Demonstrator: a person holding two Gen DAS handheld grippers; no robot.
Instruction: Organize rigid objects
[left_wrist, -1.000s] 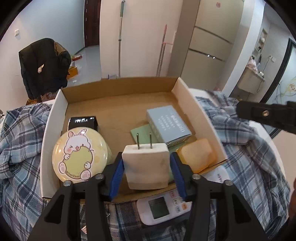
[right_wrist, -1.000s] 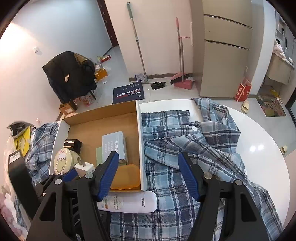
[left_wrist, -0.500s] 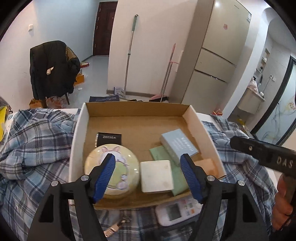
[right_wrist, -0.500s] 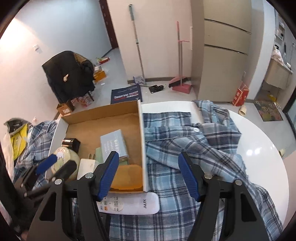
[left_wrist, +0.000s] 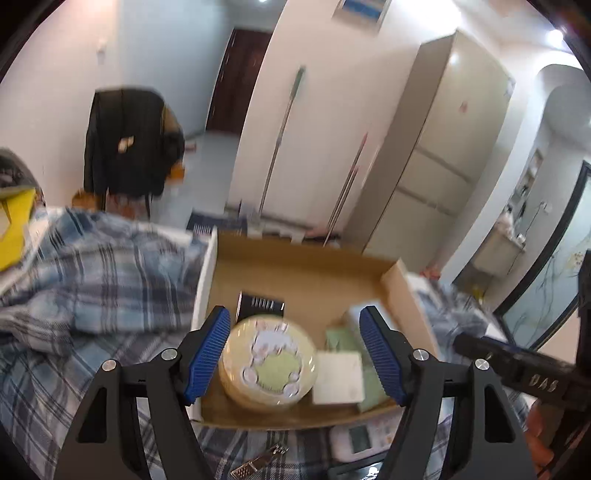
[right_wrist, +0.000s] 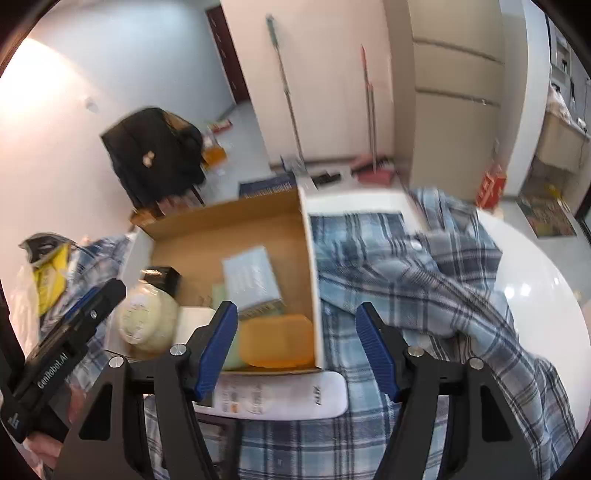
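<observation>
White walls, a dark door and a tall pale cabinet stand behind a round white table (right_wrist: 532, 280) draped with a blue plaid shirt (right_wrist: 424, 280). On it sits an open cardboard box (left_wrist: 295, 269).

Along the box's near edge lie a round cream tin (left_wrist: 267, 369) with a cartoon rabbit on its lid, a white square charger (left_wrist: 338, 371) lying flat just beside it, a pale green pad (left_wrist: 341, 338) under the charger's far side, and an orange case (right_wrist: 277, 341) in the near right corner. A small black box (left_wrist: 260, 304) sits behind the tin, and a light blue box (right_wrist: 253, 278) rests toward the right wall. Outside the near wall, a white remote (right_wrist: 280, 397) lies on the shirt.

A second ago the charger stood upright, prongs up, pinched between the left fingers; now it rests in the box, free of them. The left gripper (left_wrist: 295, 354) has pulled back and risen, its jaws wide with nothing between them, angled down over the tin and charger.

The right gripper (right_wrist: 295, 350) points steeply down over the box's near right corner, its jaws moderately apart and empty, as before.
</observation>
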